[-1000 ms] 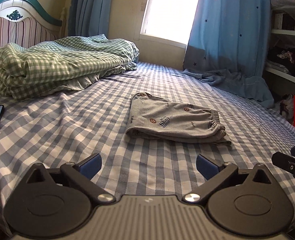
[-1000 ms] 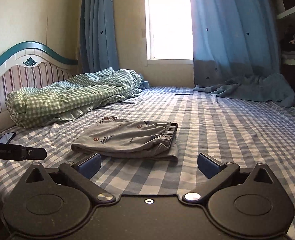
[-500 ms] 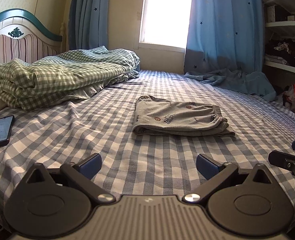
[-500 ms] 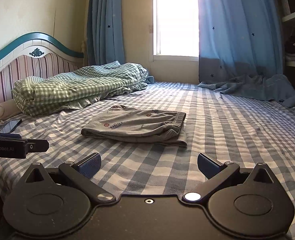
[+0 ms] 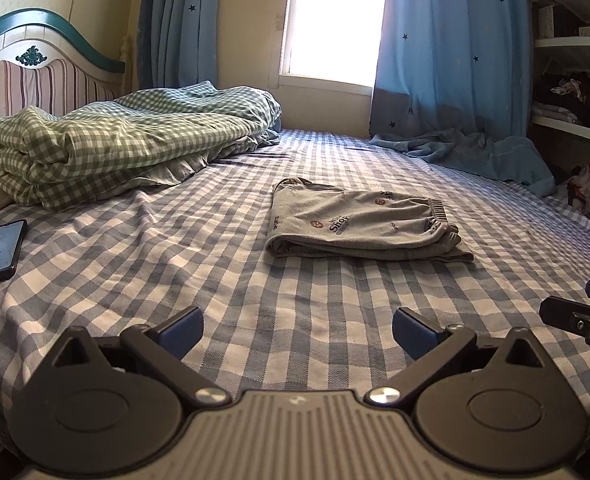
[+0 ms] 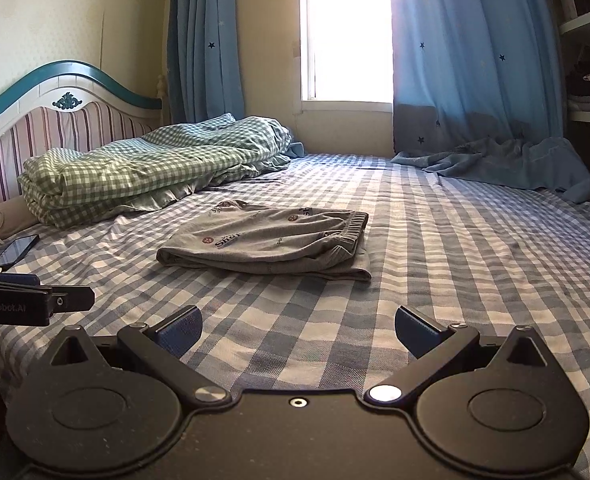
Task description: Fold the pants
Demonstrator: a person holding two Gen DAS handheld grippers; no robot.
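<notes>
The pants (image 5: 361, 222) lie folded into a flat grey bundle on the bed (image 5: 223, 280), near the middle of the blue-and-white checked sheet, with the ribbed waistband at the right end and the fold along the left. In the right wrist view the pants (image 6: 267, 240) sit ahead and a little to the left, touched by neither gripper. The left gripper (image 5: 297, 326) hangs above the near part of the bed, its jaws spread wide with nothing between them; only checked sheet shows in the gap. The right gripper (image 6: 298, 324) is likewise held wide apart and empty, well short of the pants. Each gripper shows at the edge of the other's view: the right one at the right rim of the left view, the left one at the left rim of the right view. A green checked quilt (image 5: 127, 140) is bundled against the headboard (image 5: 35, 68). A phone (image 5: 1, 250) lies on the sheet at the left, with a cable plugged in. Blue curtains (image 5: 451, 52) flank a bright window (image 5: 335, 20), the right one pooling onto the bed.
</notes>
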